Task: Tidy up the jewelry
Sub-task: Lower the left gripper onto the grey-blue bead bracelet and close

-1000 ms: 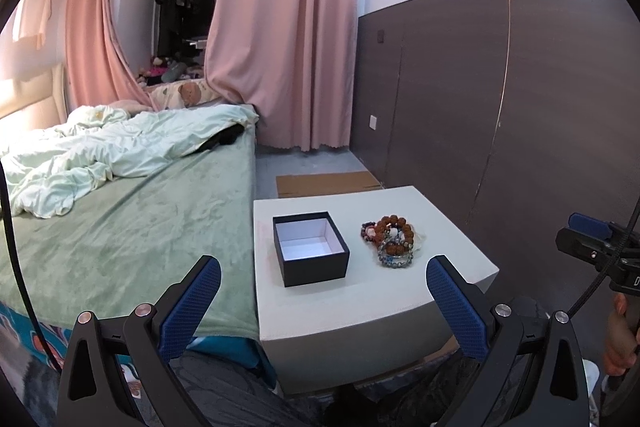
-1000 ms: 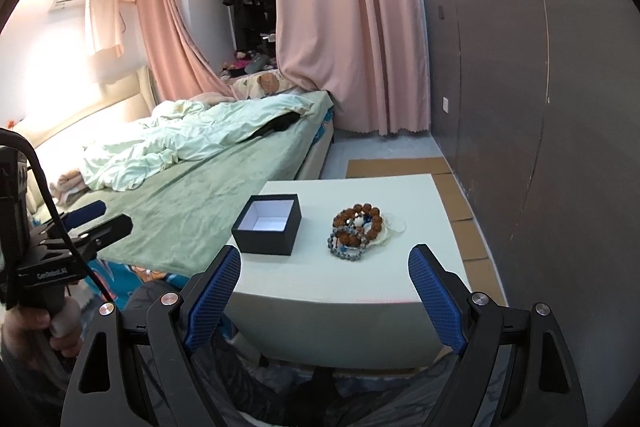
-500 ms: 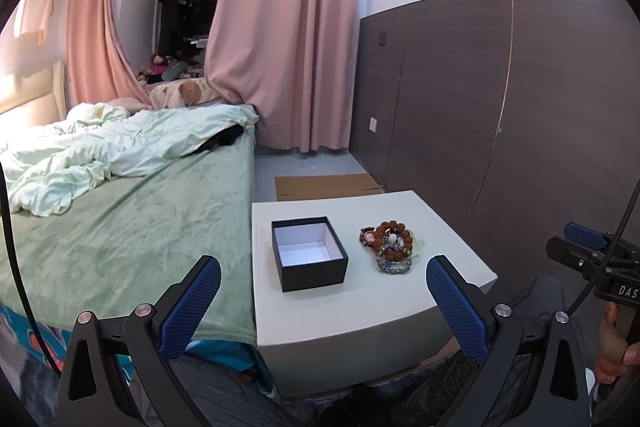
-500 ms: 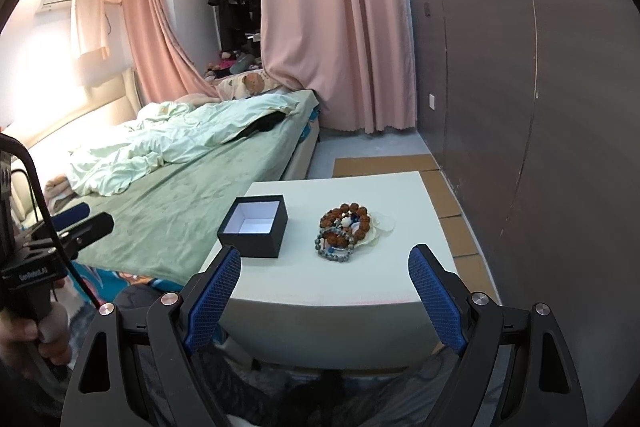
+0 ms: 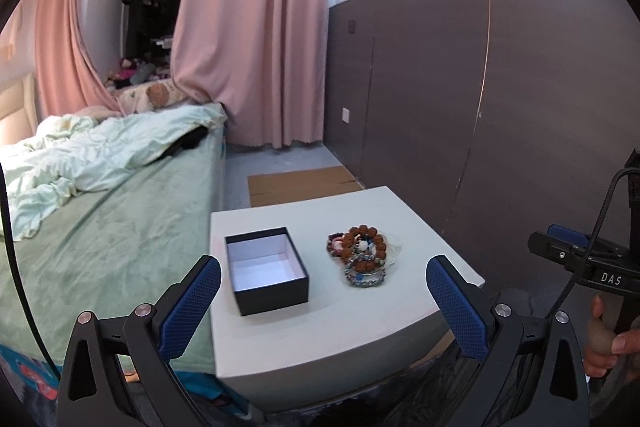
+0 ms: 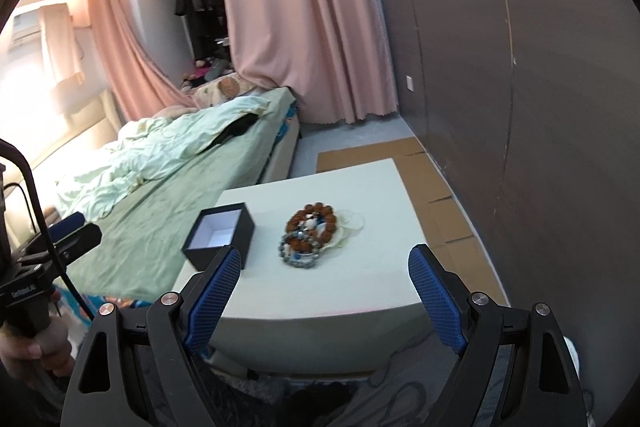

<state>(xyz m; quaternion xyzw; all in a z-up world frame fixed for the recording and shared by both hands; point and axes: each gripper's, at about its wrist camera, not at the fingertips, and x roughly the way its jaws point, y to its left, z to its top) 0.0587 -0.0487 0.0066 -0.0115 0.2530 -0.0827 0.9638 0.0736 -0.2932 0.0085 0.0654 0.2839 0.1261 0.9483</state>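
Observation:
An open black box (image 5: 267,269) with a white inside stands on a white table (image 5: 352,323); it also shows in the right wrist view (image 6: 221,235). To its right lies a pile of bead bracelets (image 5: 362,254), brown and grey-blue, also in the right wrist view (image 6: 309,233). My left gripper (image 5: 323,289) is open and empty, near the table's front edge. My right gripper (image 6: 325,281) is open and empty, above the table's front edge, in front of the bracelets.
A bed (image 5: 100,227) with a green cover touches the table's left side. A dark panelled wall (image 5: 500,107) runs on the right. Flat cardboard (image 6: 372,155) lies on the floor behind the table. Pink curtains (image 5: 256,27) hang at the back.
Both grippers have moved forward towards the table, so the box and bracelets look larger. Both stay open and empty.

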